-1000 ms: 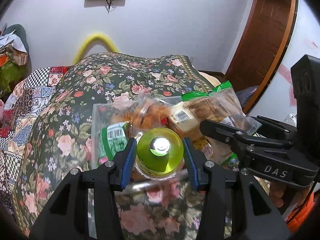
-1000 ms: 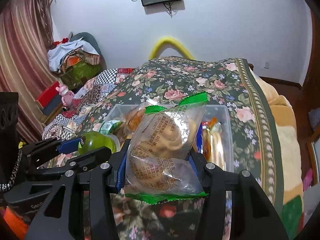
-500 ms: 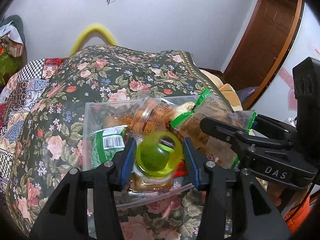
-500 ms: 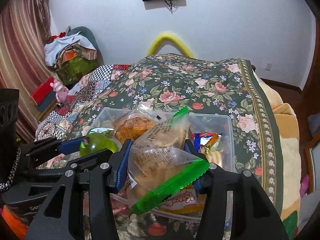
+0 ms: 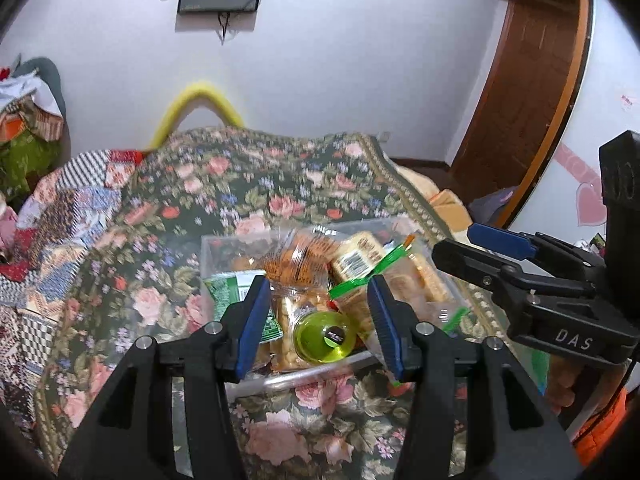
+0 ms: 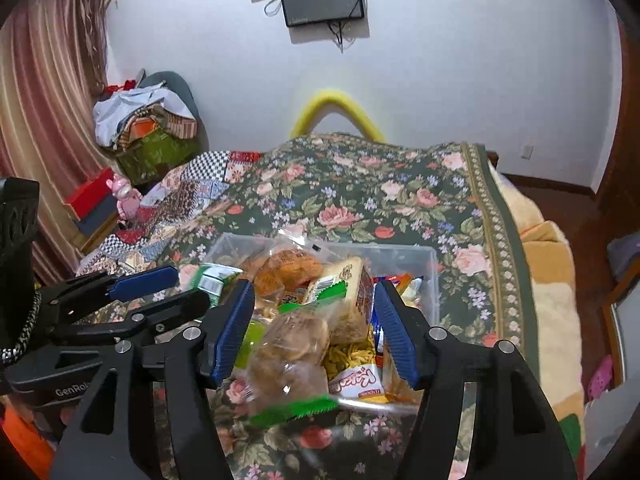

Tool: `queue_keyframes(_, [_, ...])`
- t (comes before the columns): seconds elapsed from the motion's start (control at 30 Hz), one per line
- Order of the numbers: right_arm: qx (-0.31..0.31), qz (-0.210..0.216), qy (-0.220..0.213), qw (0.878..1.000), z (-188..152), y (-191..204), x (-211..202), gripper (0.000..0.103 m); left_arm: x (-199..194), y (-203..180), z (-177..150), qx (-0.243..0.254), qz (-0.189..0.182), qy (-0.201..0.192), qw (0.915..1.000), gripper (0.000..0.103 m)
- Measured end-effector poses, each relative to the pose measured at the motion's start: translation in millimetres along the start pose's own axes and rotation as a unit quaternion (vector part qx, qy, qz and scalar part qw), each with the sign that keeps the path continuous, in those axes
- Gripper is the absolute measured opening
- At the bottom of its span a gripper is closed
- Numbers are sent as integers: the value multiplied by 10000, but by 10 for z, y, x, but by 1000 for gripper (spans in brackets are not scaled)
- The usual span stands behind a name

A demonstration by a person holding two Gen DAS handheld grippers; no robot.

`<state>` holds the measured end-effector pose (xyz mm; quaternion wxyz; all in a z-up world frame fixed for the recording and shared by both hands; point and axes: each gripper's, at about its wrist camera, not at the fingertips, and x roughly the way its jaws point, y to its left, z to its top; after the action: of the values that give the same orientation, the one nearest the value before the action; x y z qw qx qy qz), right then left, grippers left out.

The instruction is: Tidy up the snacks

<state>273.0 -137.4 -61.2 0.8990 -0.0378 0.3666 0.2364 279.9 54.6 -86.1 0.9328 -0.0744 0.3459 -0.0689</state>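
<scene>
Two handheld grippers, both matte black plastic with angular open-frame arms, silver screw heads and ribbed blue finger pads. The left gripper (image 5: 318,320) shows "GenRo" lettering on its body; the right gripper (image 6: 314,330) is marked "DAS" in white.

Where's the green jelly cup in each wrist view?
Left wrist: green jelly cup lower centre, in the clear bin, between the open fingers.
Right wrist: green sliver beside the left finger, mostly hidden.
Shared landmark: yellow arch at the wall.
</scene>
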Motion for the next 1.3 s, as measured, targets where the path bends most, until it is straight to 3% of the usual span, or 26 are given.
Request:
queue_keyframes(0.23, [-20, -36, -622, 9981, 28, 135, -743, 59, -878, -198, 48, 139, 65, -833, 9964, 50])
queue_keyframes(0.43, [-78, -13, -1183, 9929, -33, 310, -1399, 62, -1605, -425, -13, 378, 158, -1528, 9874, 50])
queue_keyframes(0.5, [-77, -2, -1328, 9911, -60, 361, -1558, 65, -1816, -489, -55, 451, 179, -1738, 9836, 53])
queue_keyframes(0.57, [-67, -18, -1465, 9892, -93, 418, -1707, 68, -1965, -526, -98, 467, 156, -1844, 9816, 68])
queue_keyframes(0.77, [-56, -79, -1688, 9856, -191, 513, -1911, 83, -2217, -595, -214, 443, 230, -2053, 9774, 91])
queue_keyframes(0.87, [-78, -116, -1724, 9849, -246, 554, -1945, 89, -2288, -614, -279, 463, 298, -2114, 9758, 96])
queue_keyframes(0.93, [-61, -190, -1768, 9840, -279, 567, -1955, 102, -2305, -622, -312, 474, 340, -2125, 9754, 97])
queue_keyframes(1.3, [-51, -295, -1818, 9829, -455, 623, -2017, 103, -2378, -662, -471, 543, 492, -2178, 9732, 102])
